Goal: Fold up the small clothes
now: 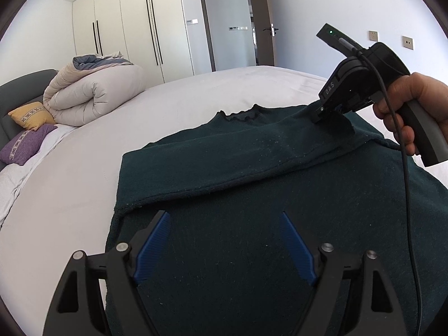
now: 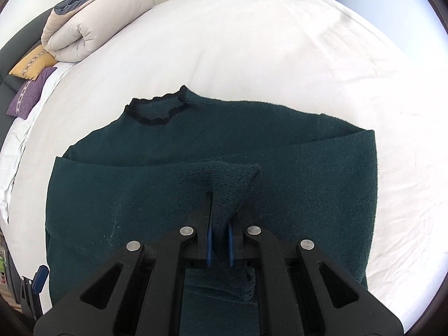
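Dark green knit fills the near ground: the sweater [image 2: 308, 173] lies spread on the white bed [image 2: 252, 42], collar away from the person, one sleeve already laid across the chest. Nearest, the left gripper [image 1: 224, 249] hangs over the lower body with its jaws wide apart and nothing between them. Further up, the right gripper [image 2: 219, 218] is clamped on a bunched pinch of the other sleeve's cuff, lifted off the cloth, with a hand [image 1: 414, 109] around its grip.

The risk sits in that pinch. It looks shallow, so a quick sweep could let the knit slip out mid-fold. Pulling too far may drag the shoulder and undo the sleeve already folded. A trailing cable [image 1: 406, 182] could also brush the cloth. Beyond, the rolled duvet [image 1: 92, 92] and pillows stay well clear.
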`<state>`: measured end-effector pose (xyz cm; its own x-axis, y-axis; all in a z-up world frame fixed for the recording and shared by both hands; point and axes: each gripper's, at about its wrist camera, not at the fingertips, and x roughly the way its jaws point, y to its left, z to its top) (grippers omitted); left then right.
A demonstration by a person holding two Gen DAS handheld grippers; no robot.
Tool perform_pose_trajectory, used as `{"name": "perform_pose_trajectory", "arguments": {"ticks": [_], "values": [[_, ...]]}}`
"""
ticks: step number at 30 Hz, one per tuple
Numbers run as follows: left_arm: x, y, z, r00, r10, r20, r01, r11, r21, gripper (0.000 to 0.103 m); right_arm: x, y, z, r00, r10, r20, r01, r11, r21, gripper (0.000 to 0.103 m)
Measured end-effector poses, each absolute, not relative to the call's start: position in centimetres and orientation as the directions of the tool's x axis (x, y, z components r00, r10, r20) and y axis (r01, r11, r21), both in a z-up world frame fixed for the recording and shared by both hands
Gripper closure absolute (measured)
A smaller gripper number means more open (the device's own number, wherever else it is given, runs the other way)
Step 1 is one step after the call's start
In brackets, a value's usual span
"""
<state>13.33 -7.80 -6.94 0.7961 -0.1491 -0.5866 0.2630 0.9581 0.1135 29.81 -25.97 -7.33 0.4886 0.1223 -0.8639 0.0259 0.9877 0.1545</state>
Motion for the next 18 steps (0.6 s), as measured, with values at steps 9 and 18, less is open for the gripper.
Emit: {"name": "perform_pose_trajectory", "arguments": {"ticks": [9,18], "values": [[14.0,-7.3,-7.7,0.77,-0.14,-0.623,0.247,0.965,0.088,0.014,30.4,-26.6,-8.5,0.506,0.142,-0.851,0.031,0.983,0.182,0.096],[15.0,-3.5,-4.3,0.765,-0.234,-0.6,0.219,0.971,-0.099,0.014,29.0,-28.8,-8.6,0.507,0.183,-0.843,0.129,0.95,0.284,0.086]]}}
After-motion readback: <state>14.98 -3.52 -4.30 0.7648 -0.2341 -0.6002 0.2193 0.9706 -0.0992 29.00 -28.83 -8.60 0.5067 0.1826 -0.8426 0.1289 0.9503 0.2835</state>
